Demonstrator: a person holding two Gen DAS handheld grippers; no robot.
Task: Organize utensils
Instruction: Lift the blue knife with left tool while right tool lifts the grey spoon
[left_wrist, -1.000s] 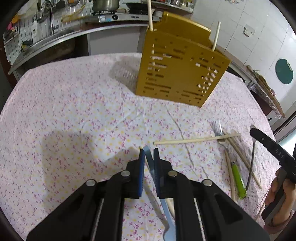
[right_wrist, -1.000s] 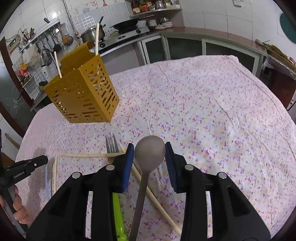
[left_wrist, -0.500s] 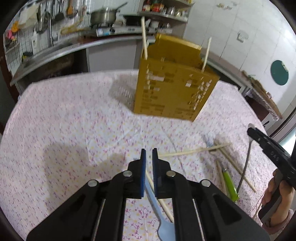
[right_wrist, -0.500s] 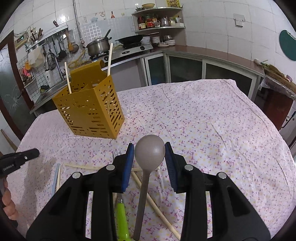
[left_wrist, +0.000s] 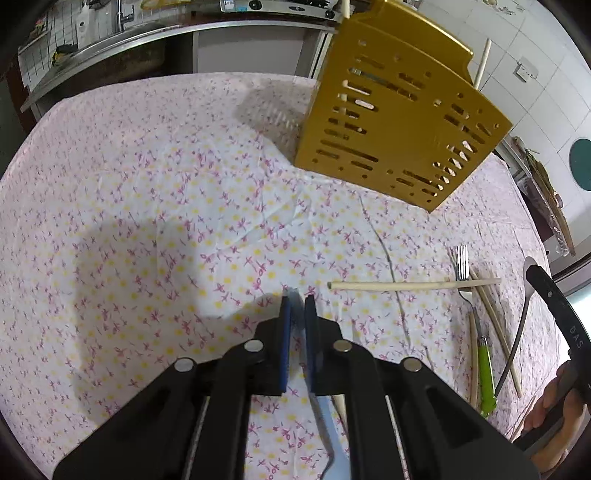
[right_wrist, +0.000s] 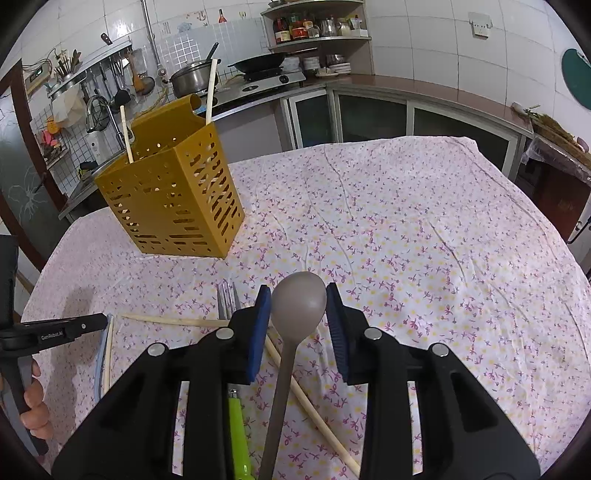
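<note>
- The left gripper (left_wrist: 297, 308) sits at the lower centre of the left wrist view, its blue pads almost together and clamped on the thin handle of a pale blue utensil (left_wrist: 325, 424), which runs down between the fingers to the bottom edge of the frame.
- The right gripper (right_wrist: 298, 306) sits at the lower centre of the right wrist view with its pads spread wide; a grey spoon (right_wrist: 295, 314) shows between them, bowl toward the frame centre. Whether the pads touch the bowl, I cannot tell; it looks unclamped.
- By my reading, the step in hand is the pick-up: the left has its piece, the right is lined up on the spoon.
- The next move calls for carrying the blue utensil up to the open top of the yellow caddy (left_wrist: 399, 125), at the upper right of the left wrist view, and lowering it in handle-first or upright, clear of the wall.
- The caddy stands well apart from both grippers; in the right wrist view it is at the upper left, with two chopsticks (right_wrist: 210, 92) already standing in it.
- Loose chopsticks (left_wrist: 413, 285), a fork (left_wrist: 462, 264) and a green-handled piece (left_wrist: 485, 373) lie on the flowered tablecloth (left_wrist: 147, 206) at the right of the left wrist view, near the spoon.
</note>
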